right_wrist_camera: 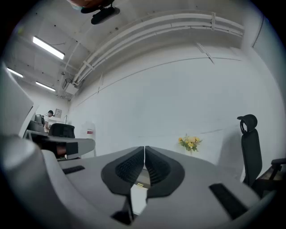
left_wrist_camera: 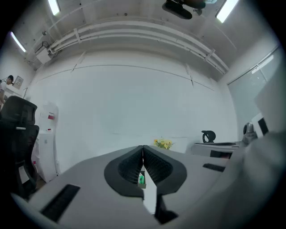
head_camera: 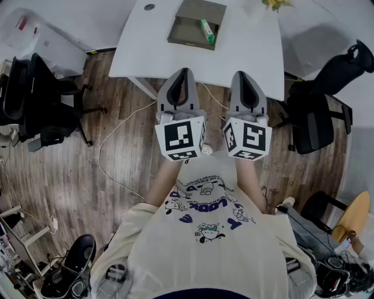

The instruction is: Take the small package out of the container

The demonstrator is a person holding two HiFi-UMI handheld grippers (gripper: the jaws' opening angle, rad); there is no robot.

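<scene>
An olive-grey open container [head_camera: 188, 24] sits on the white table [head_camera: 257, 52] at the far side, with a small green package [head_camera: 207, 30] lying inside at its right edge. My left gripper [head_camera: 183, 73] and right gripper [head_camera: 246, 75] are held side by side at the table's near edge, level and pointing toward it, both short of the container. Both are shut with nothing between the jaws. In the left gripper view the left gripper [left_wrist_camera: 143, 148] shows its jaws closed, and the green package [left_wrist_camera: 141, 180] peeks through the gap below them. The right gripper [right_wrist_camera: 144, 148] is likewise closed.
Black office chairs stand left [head_camera: 35, 99] and right [head_camera: 321, 111] of the table. A white cable [head_camera: 117, 146] trails over the wooden floor. Yellow flowers [head_camera: 274, 3] stand at the table's far right edge. A small dark round spot [head_camera: 149, 7] marks the table's far left.
</scene>
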